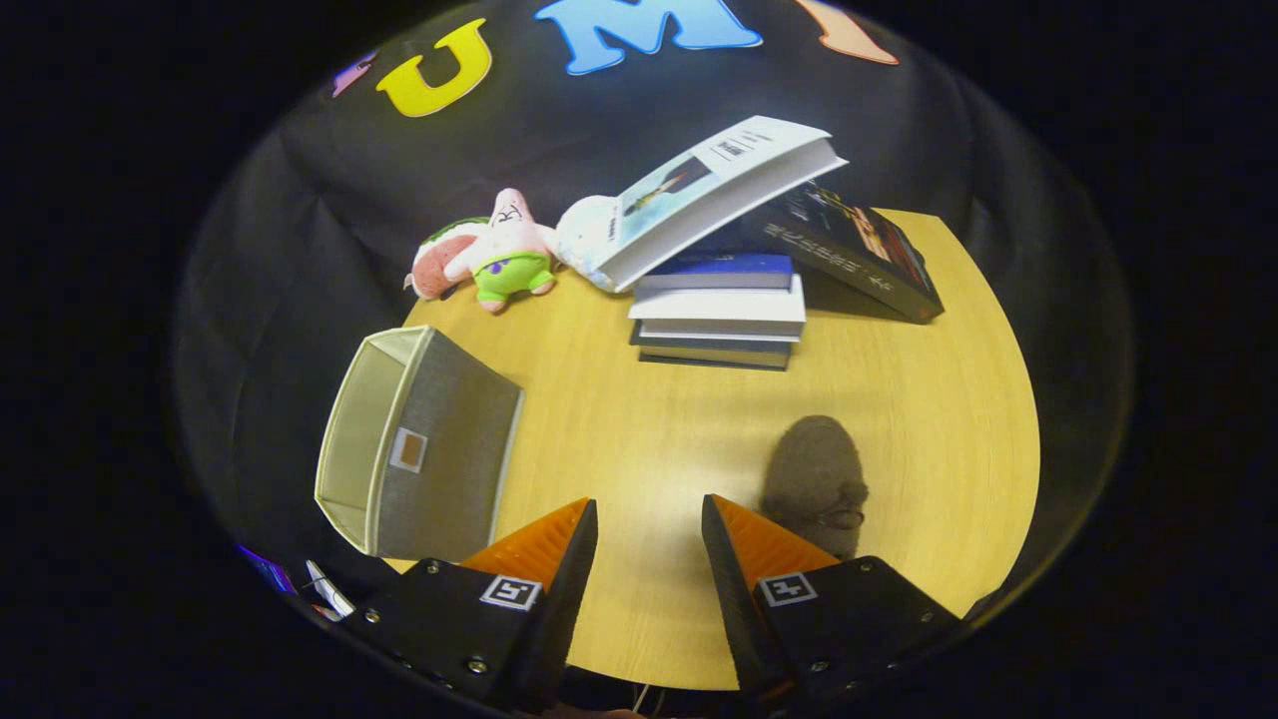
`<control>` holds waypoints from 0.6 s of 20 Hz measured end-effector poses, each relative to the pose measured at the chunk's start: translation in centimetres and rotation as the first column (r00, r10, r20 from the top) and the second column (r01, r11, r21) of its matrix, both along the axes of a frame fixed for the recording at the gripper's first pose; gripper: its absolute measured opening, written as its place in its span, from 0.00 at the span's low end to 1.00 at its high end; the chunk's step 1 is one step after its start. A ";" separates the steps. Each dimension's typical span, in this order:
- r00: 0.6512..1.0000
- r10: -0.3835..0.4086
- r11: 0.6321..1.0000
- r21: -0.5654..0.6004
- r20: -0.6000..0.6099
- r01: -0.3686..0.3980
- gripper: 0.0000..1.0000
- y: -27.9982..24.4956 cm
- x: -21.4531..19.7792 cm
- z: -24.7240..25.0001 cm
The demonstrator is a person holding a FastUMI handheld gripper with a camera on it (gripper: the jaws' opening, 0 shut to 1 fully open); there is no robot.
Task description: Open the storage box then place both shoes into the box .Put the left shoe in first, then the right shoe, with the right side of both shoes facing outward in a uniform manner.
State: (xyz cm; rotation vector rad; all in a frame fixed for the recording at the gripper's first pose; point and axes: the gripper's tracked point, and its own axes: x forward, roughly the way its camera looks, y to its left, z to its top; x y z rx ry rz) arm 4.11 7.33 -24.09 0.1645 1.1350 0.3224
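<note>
Orange tongs (649,544) hung apart over the counter (639,439), gripping nothing. One grey shoe (816,484) lay just ahead of the right finger; the storage box (419,459) sat ahead to the left, at the counter's edge — apparently tipped, mouth facing away. I judged the opening step was in hand — next came reaching left across open counter, well short of the books (719,320).

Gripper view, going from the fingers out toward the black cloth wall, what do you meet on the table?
Open gripper, nothing between its fingers → grey shoe just ahead, beside one finger → grey storage box lying on its side beyond the other finger → stack of books → plush toys by the wall.
</note>
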 end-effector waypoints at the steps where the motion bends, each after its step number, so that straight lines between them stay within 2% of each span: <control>1: 1.000 -0.021 1.000 -0.009 -0.013 0.021 0.64 -1.3 -0.7 -0.6; 7: 0.990 -0.121 0.988 -0.104 -0.078 0.113 0.64 -10.2 -2.6 -4.1; 12: 0.976 -0.133 0.987 -0.114 -0.172 0.115 0.64 -12.1 -3.6 -7.0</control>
